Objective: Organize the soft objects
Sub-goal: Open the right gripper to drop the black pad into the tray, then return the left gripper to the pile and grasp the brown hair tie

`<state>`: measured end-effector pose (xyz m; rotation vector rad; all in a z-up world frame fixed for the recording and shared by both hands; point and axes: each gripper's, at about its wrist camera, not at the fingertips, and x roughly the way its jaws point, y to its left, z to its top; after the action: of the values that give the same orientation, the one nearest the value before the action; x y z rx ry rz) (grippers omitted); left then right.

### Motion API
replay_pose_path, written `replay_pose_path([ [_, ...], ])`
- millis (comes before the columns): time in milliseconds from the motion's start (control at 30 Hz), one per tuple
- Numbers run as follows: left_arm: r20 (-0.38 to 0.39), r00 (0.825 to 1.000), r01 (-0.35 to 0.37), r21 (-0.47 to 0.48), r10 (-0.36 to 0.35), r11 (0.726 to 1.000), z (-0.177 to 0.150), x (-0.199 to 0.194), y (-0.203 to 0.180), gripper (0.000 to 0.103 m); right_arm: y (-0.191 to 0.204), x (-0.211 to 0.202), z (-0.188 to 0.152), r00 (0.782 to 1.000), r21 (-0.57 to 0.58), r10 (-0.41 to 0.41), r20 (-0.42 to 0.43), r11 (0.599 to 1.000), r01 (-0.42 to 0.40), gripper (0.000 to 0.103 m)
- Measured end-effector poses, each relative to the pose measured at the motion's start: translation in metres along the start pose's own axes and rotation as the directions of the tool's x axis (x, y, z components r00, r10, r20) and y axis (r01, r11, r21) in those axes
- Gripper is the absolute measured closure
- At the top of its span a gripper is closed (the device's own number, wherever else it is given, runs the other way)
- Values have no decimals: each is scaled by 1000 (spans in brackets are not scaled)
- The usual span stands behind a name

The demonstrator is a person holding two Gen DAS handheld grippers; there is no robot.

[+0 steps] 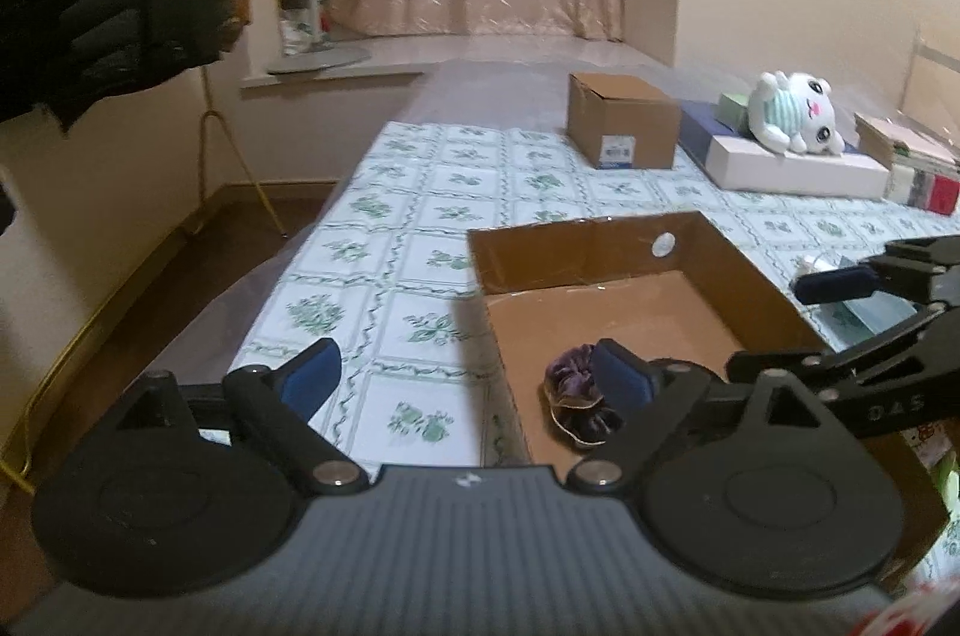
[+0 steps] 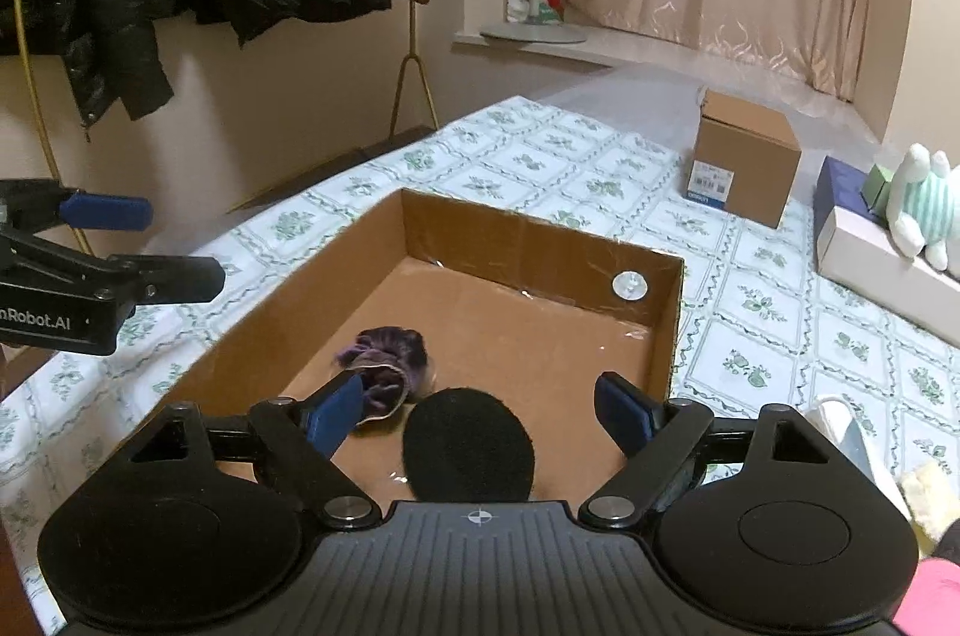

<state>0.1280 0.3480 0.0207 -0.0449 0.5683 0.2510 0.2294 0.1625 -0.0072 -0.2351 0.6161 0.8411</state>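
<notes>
- Right wrist view: the right tool hangs released over the near end of the open cardboard box. Nothing sits between its blue pads.
- The black round pad lies on the box floor directly below and between those fingers. The purple scrunchie lies just beside it, to the picture's left, partly behind the left-hand finger.
- The left tool stands released at the left edge, outside the box wall, grasping nothing.
- Left wrist view: the left tool straddles the box's near left wall. The purple scrunchie lies just inside, by the right-hand finger.
- Judgement: both soft things in the box look already placed. The next pick likely lies outside, on the right tool's side, where a cream fuzzy item shows at the frame edge.
- The plush toy lies on a white box far across the bench, nearer the right hand, its body running across the view.
- Count:
  - two tools
  - one open box
  - one scrunchie
  - one black pad
  - one plush toy
  - one closed brown carton
</notes>
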Motion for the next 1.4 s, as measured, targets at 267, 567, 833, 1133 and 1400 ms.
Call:
replay_pose_path([
  [267,45,998,-40,-33,42,999,-20,-56,-22,11,24,-87,-15,994,-62,0,107,998,7,19],
  [567,57,998,-29,-38,31,999,-49,-114,-77,11,15,-198,-69,968,-7,-140,208,989,145,19],
  [833,60,995,86,-11,-86,996,-72,-145,-147,11,-41,-246,-142,957,167,-274,92,952,256,19],
  [1133,36,972,233,8,-233,972,-77,-153,-222,12,-83,-286,-197,935,240,-354,31,911,337,19],
  [1400,-15,955,297,73,-296,952,-79,-139,-278,12,-112,-297,-209,921,255,-389,15,892,373,19],
])
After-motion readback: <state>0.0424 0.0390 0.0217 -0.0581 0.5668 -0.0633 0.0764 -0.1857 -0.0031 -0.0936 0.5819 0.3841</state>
